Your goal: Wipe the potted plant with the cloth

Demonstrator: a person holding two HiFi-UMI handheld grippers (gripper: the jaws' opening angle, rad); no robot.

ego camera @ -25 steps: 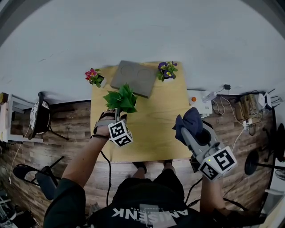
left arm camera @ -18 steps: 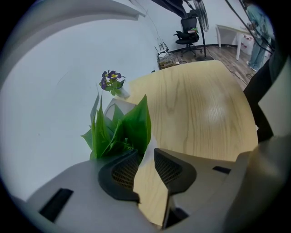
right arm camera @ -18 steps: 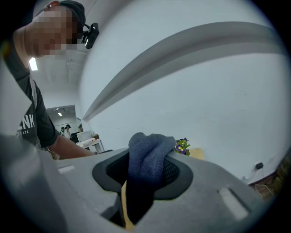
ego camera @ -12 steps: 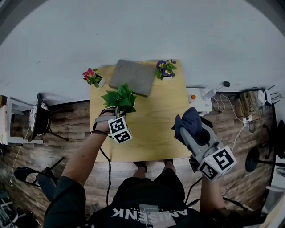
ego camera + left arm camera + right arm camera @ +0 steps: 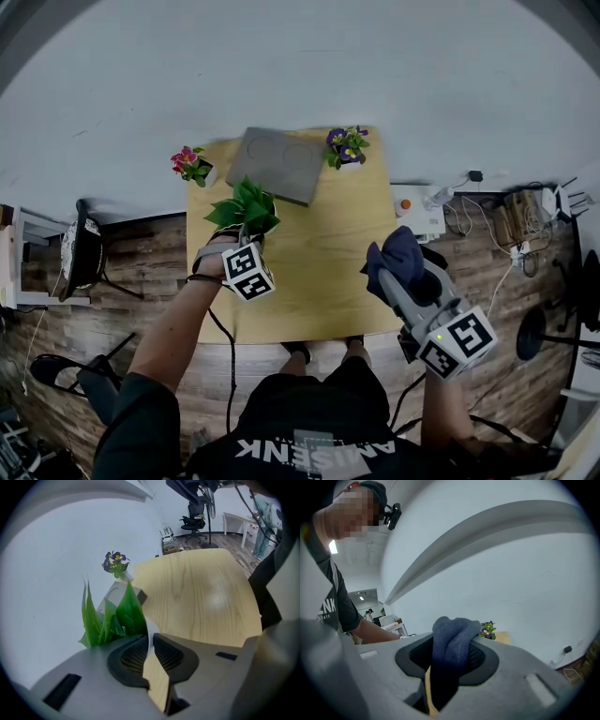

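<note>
Left gripper (image 5: 149, 637) first: its jaws are closing, the two black ribbed pads nearly together, with the thin white pot rim of the green-leaved potted plant (image 5: 117, 618) caught between their tips. The pads look to be touching that rim on both sides. Broad green leaves stand up just left of the jaws.

Over to the right gripper (image 5: 450, 648): its jaws are clamped on a bunched dark blue cloth (image 5: 452, 634), which bulges up out of the gap and folds over the pads.

Widening out to the head view, the plant stands on the left part of the light wooden table (image 5: 319, 272), just in front of a flat grey square slab (image 5: 278, 164). The cloth hangs over the table's right near edge, well apart from the plant. At the far edge, a small pot of purple flowers (image 5: 347, 147) sits just right of the slab, and a small pot of pink flowers (image 5: 190, 164) stands at the left far corner.
</note>
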